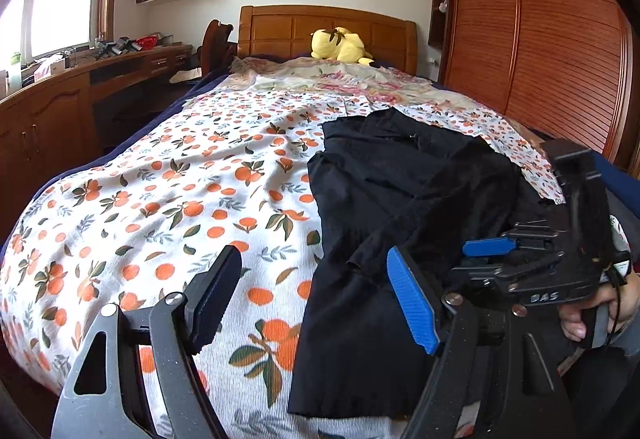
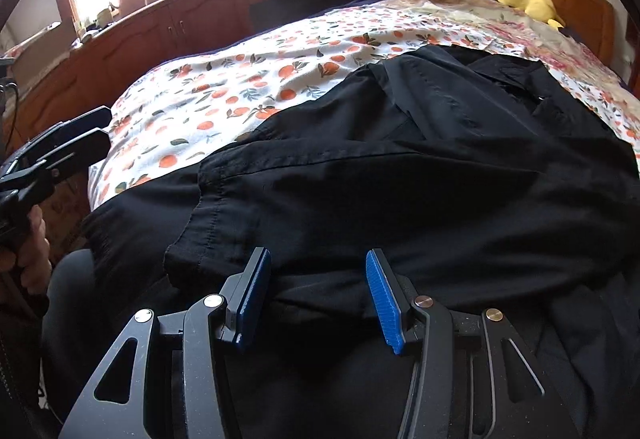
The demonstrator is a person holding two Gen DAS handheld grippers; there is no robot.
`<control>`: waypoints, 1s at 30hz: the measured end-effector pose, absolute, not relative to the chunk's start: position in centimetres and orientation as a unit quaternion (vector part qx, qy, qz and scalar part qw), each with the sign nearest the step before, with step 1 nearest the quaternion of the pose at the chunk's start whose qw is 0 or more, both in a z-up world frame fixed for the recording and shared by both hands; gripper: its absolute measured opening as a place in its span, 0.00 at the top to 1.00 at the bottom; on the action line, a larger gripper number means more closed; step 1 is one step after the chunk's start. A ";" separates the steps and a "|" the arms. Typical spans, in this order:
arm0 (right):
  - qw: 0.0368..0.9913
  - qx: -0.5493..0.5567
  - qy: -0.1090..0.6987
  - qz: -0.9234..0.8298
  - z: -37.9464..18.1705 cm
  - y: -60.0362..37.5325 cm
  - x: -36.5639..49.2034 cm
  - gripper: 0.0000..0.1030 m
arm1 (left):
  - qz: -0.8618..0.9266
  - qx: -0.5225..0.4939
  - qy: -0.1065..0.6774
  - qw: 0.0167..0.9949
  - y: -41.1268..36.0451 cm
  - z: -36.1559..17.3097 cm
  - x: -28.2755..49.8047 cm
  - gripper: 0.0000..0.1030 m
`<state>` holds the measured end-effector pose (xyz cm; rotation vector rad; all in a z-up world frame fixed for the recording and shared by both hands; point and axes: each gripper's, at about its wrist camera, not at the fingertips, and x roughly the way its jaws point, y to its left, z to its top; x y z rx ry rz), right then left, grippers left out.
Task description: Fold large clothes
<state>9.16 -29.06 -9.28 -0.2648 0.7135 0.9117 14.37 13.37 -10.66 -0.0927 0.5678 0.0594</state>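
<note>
A black garment (image 1: 400,191) lies crumpled on the right side of the bed, its hem and seams near me in the right wrist view (image 2: 400,159). My left gripper (image 1: 316,299) is open; one finger hangs over the orange-print sheet (image 1: 180,179), the other over the garment's left edge. My right gripper (image 2: 318,295) hovers low over the garment's near part with its jaws apart, dark cloth showing in the gap and nothing pinched. The right gripper (image 1: 480,259) also shows in the left wrist view, held by a hand (image 1: 592,315). The left gripper (image 2: 96,127) sits at the bed's left edge.
A yellow plush toy (image 1: 340,45) rests against the wooden headboard (image 1: 280,27) at the far end. A wooden desk (image 1: 80,95) with clutter runs along the left under a window. A slatted wardrobe (image 1: 540,39) stands on the right. The sheet (image 2: 240,79) left of the garment lies bare.
</note>
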 end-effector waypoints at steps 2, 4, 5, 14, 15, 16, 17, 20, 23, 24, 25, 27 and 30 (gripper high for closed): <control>0.834 -0.118 0.331 0.425 -9.3 -30.2 8.6 0.50 | 0.029 -0.043 0.287 0.957 13.1 -10.7 14.4 0.26; 0.841 -0.112 0.324 0.419 -9.0 -31.8 8.2 0.50 | 0.028 -0.039 0.294 0.955 12.7 -10.9 14.6 0.26; 0.846 -0.113 0.319 0.411 -9.1 -32.8 7.5 0.50 | 0.027 -0.037 0.297 0.954 12.5 -11.0 14.6 0.26; 0.899 -0.095 0.297 0.306 -9.8 -43.4 5.4 0.50 | 0.022 -0.020 0.333 0.942 11.2 -12.8 15.3 0.26; 0.904 -0.089 0.297 0.293 -10.0 -44.7 5.3 0.50 | 0.022 -0.017 0.337 0.941 11.0 -13.0 15.4 0.26; 0.908 -0.085 0.297 0.281 -10.2 -45.4 5.1 0.50 | 0.021 -0.014 0.341 0.940 10.8 -13.2 15.4 0.26; 0.912 -0.083 0.298 0.268 -10.5 -46.4 5.0 0.50 | 0.020 -0.010 0.344 0.939 10.6 -13.4 15.4 0.26; 0.921 -0.075 0.304 0.233 -11.3 -48.7 4.8 0.47 | -0.004 -0.003 0.346 0.938 9.9 -13.5 15.0 0.40; 0.920 -0.055 0.323 0.215 -12.1 -50.5 5.0 0.44 | -0.019 0.002 0.347 0.938 9.3 -13.4 14.6 0.51; 0.922 -0.050 0.325 0.205 -12.3 -51.2 4.9 0.44 | -0.020 0.005 0.349 0.937 9.2 -13.5 14.5 0.51; 0.925 -0.046 0.324 0.191 -12.3 -52.0 4.9 0.44 | -0.022 0.008 0.352 0.936 9.0 -13.6 14.4 0.52; 0.927 -0.037 0.328 0.176 -12.6 -53.1 4.9 0.44 | -0.019 0.013 0.359 0.933 8.9 -13.9 14.3 0.52; 0.926 -0.025 0.334 0.176 -12.5 -54.7 4.6 0.44 | -0.012 0.016 0.374 0.927 9.1 -14.5 14.3 0.52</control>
